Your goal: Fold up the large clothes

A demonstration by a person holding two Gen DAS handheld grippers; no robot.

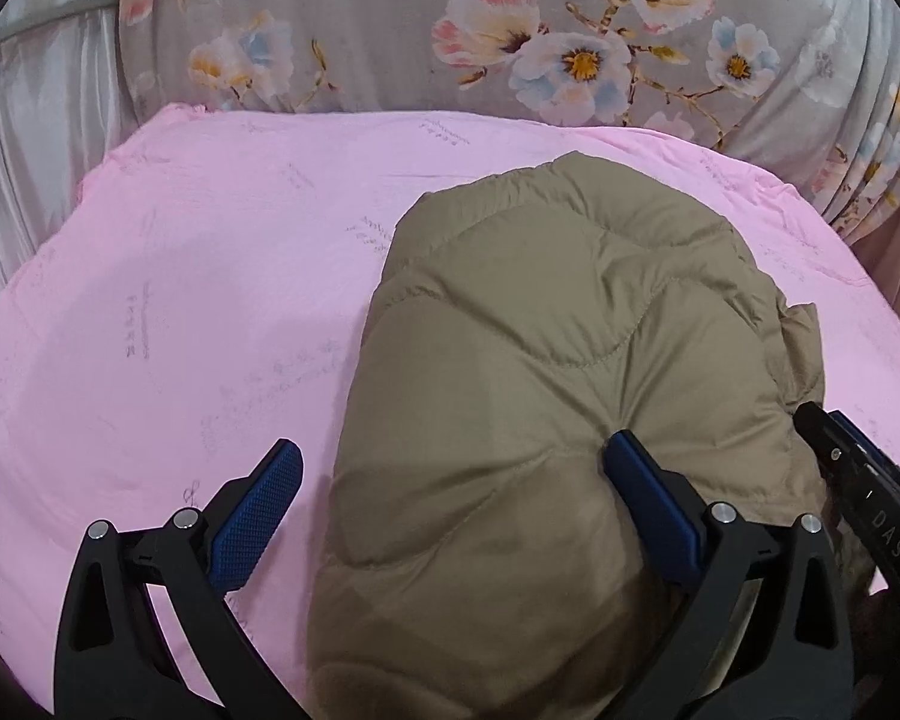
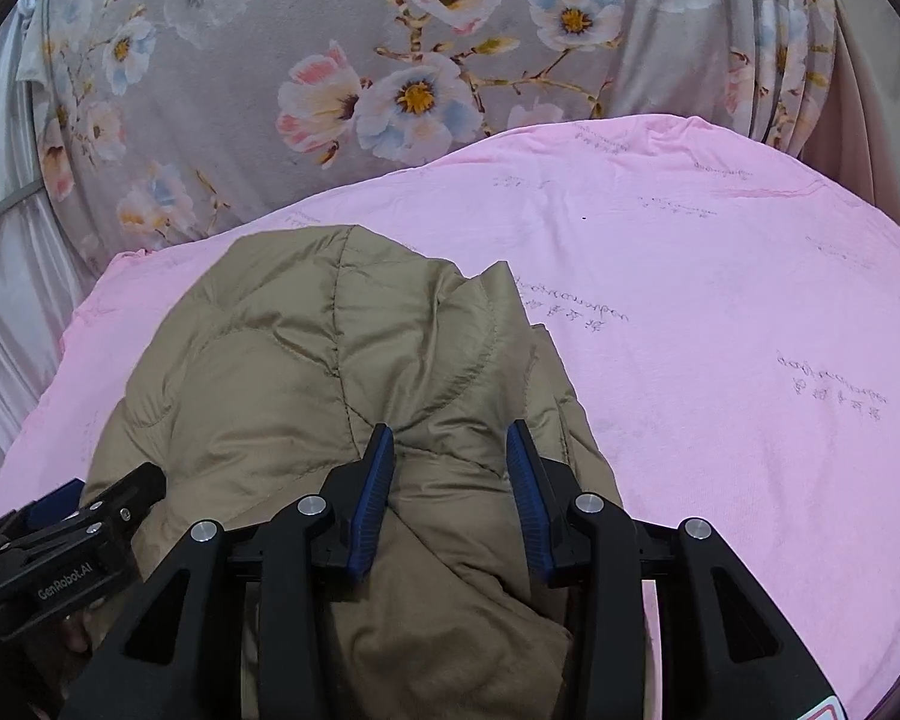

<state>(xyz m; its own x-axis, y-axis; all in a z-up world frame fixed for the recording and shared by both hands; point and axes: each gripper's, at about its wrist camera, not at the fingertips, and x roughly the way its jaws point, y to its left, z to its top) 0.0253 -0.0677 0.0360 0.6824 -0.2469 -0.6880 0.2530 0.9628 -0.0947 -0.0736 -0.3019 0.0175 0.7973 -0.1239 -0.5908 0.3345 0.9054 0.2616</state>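
Just one khaki quilted jacket (image 1: 546, 360) on pink sheet (image 1: 180, 300), left gripper (image 1: 450, 480) wide, right gripper (image 2: 450, 456) half-spread.

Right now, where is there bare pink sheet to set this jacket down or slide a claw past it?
Two free patches of the pink sheet: one on the left of the khaki jacket, out to the sheet's edge, and a wider one on its right, up to the floral fabric. It is crowded at the near edge, where the left claw and right claw straddle the jacket.
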